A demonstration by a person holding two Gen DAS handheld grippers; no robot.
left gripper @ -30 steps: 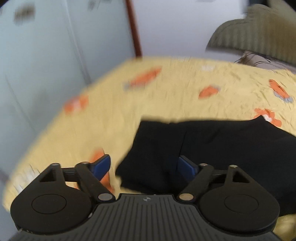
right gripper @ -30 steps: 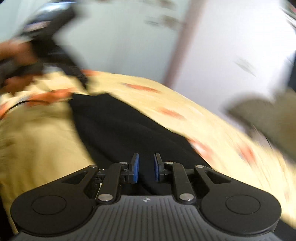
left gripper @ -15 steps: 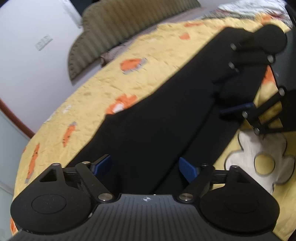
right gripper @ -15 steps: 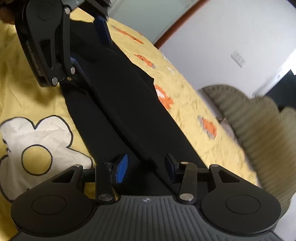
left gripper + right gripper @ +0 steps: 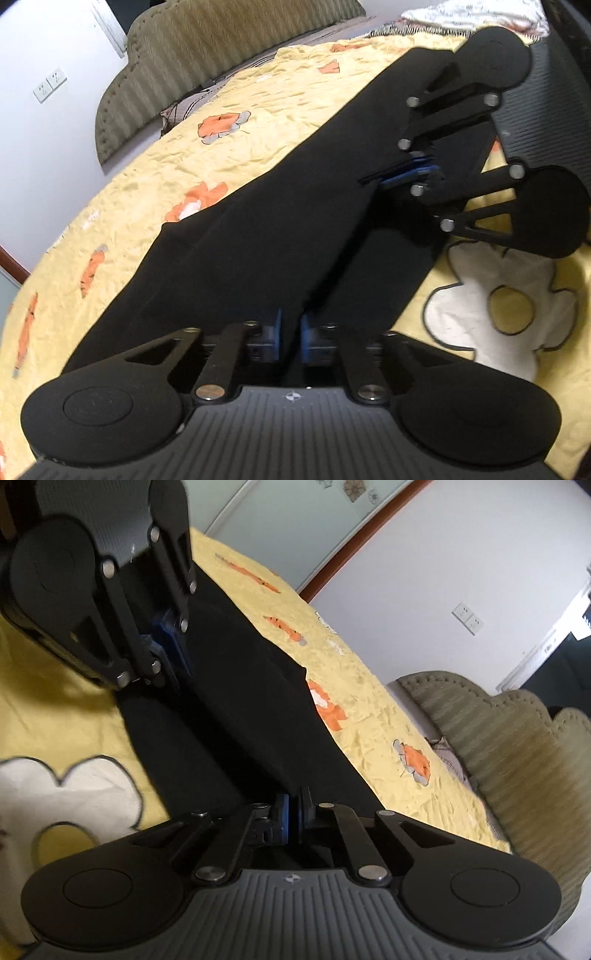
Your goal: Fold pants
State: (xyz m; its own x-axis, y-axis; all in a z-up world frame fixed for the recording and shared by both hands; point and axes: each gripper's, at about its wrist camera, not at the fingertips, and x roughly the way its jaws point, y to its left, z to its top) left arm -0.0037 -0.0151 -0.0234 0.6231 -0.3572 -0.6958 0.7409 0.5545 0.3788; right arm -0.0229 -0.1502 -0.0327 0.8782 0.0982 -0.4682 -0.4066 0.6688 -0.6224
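No legible writing. Black pants (image 5: 258, 229) lie lengthwise on the bed's yellow crinkled bedspread (image 5: 155, 192), orange and white flower prints. Left of pants: white wall, ribbed olive headboard (image 5: 207, 55). Left claw (image 5: 290, 338) clamped on pants' near edge; right claw (image 5: 293, 818) likewise clamped on pants.

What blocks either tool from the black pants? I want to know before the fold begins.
Nothing visible does: the left tool and right tool are each shut on the long black fabric pants on the yellow floral bedspread.
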